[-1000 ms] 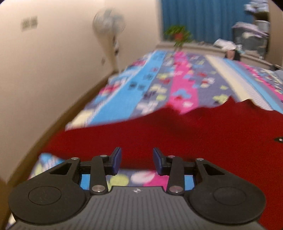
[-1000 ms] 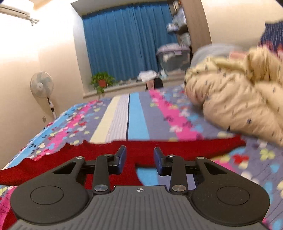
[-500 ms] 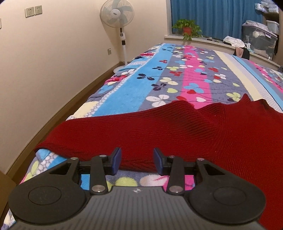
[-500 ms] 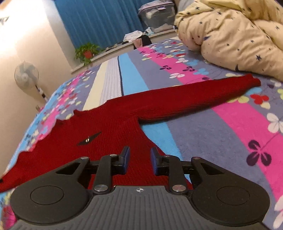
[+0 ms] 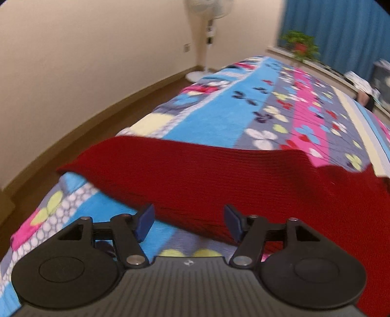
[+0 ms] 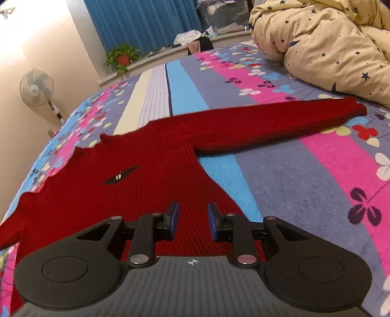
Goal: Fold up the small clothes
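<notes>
A bed (image 6: 304, 175) with a striped, flower-printed cover in blue, pink and grey fills both views. A cream duvet (image 6: 329, 41) with dark stars is heaped at its far right. A red knitted sweater (image 6: 136, 175) lies spread flat on the cover, front up, with a small dark emblem (image 6: 120, 175) on the chest; one sleeve (image 6: 280, 122) stretches out to the right toward the duvet, and the other sleeve (image 5: 170, 168) runs left to the bed's edge beside the wall. Blue curtains (image 6: 141, 22) hang at the far end of the room, a standing fan (image 6: 37, 87) is by the left wall, and a potted plant (image 6: 121, 57) sits on the far ledge. The left hand-held gripper (image 5: 189, 220) hovers just above the near edge of the left sleeve, its blue pads (image 5: 145, 220) wide apart and holding nothing. The right hand-held gripper (image 6: 192, 223) sits low over the near part of the sweater's body near its right side, its pads (image 6: 173, 219) a moderate gap apart with nothing between them.
</notes>
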